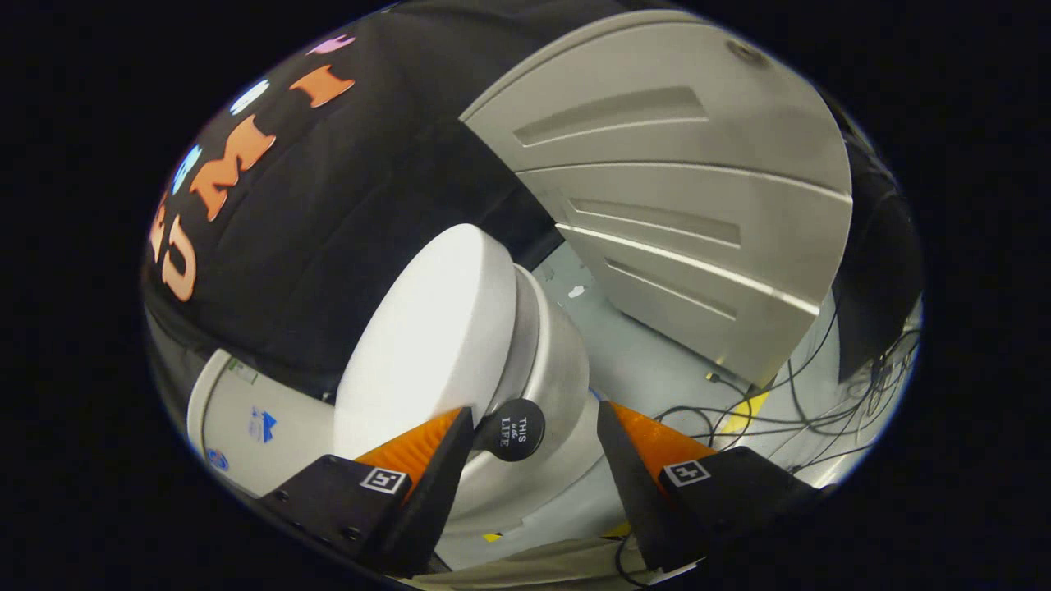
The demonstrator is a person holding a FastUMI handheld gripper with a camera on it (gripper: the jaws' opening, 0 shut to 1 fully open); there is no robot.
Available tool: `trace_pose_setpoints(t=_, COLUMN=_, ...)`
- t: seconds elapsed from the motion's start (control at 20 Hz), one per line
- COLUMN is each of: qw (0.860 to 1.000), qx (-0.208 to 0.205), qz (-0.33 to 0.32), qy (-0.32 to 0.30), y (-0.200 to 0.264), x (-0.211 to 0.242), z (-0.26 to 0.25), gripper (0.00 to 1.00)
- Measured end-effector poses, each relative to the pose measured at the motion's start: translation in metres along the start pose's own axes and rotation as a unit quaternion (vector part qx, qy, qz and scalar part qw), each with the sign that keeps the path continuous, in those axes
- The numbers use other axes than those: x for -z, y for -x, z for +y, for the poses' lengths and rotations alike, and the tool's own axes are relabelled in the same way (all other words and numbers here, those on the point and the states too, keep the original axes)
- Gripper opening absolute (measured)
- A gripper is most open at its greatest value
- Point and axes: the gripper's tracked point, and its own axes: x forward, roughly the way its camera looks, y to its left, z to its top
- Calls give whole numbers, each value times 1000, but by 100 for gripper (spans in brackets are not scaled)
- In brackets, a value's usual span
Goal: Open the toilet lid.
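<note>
Left of the toilet (534,369), a white cabinet (263,427). On its top, white toilet lid (427,345), just ahead of spread gripper (534,447) fingers; round black knob (511,429) between them, untouched. Right of toilet, grey panel (681,197), floor cables (788,402).

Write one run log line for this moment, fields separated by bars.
gripper: open, round black knob between fingers, untouched | lid: down on toilet | next: probably shut on knob

My gripper (525,460) fingers stand apart, each carrying a square coded marker (384,480). Between them, a round black disc (511,429) bears white wording. A blue logo (263,427) marks the white panel (296,447) beyond one finger.
</note>
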Motion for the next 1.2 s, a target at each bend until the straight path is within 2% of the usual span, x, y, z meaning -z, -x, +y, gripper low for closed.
trace_pose_setpoints(t=0.25, qw=990, qx=-47, qz=-5, qy=-137, y=-16, x=-2, z=-10, gripper=84)
trace_pose_setpoints(t=0.3, qw=986, qx=-59, qz=-4, qy=-157, y=-18, x=-2, z=-9, gripper=75)
trace_pose_setpoints(t=0.45, qw=974, qx=-94, qz=3, qy=-207, y=-16, x=-6, z=-2, gripper=62)
trace_pose_setpoints(t=0.55, qw=971, qx=-102, qz=16, qy=-217, y=-22, x=-5, z=0, gripper=48)
trace_pose_setpoints(t=0.6, qw=965, qx=-121, qz=25, qy=-232, y=-22, x=-8, z=9, gripper=40)
trace_pose_setpoints(t=0.65, qw=963, qx=-114, qz=25, qy=-245, y=-26, x=-13, z=10, gripper=33)
trace_pose_setpoints(t=0.7, qw=964, qx=-110, qz=30, qy=-239, y=-27, x=-14, z=9, gripper=26)
trace_pose_setpoints(t=0.75, qw=967, qx=-109, qz=35, qy=-229, y=-28, x=-13, z=8, gripper=26)
trace_pose_setpoints(t=0.8, qw=968, qx=-106, qz=37, qy=-223, y=-25, x=-13, z=11, gripper=19)
trace_pose_setpoints(t=0.85, qw=968, qx=-107, qz=37, qy=-224, y=-23, x=-17, z=13, gripper=19)
trace_pose_setpoints(t=0.9, qw=968, qx=-104, qz=42, qy=-223, y=-19, x=-15, z=16, gripper=10)
trace_pose_setpoints(t=1.1, qw=979, qx=-67, qz=45, qy=-185, y=-14, x=-16, z=22, gripper=8)
trace_pose_setpoints(t=1.2, qw=983, qx=-68, qz=37, qy=-168, y=-11, x=-22, z=30, gripper=8)
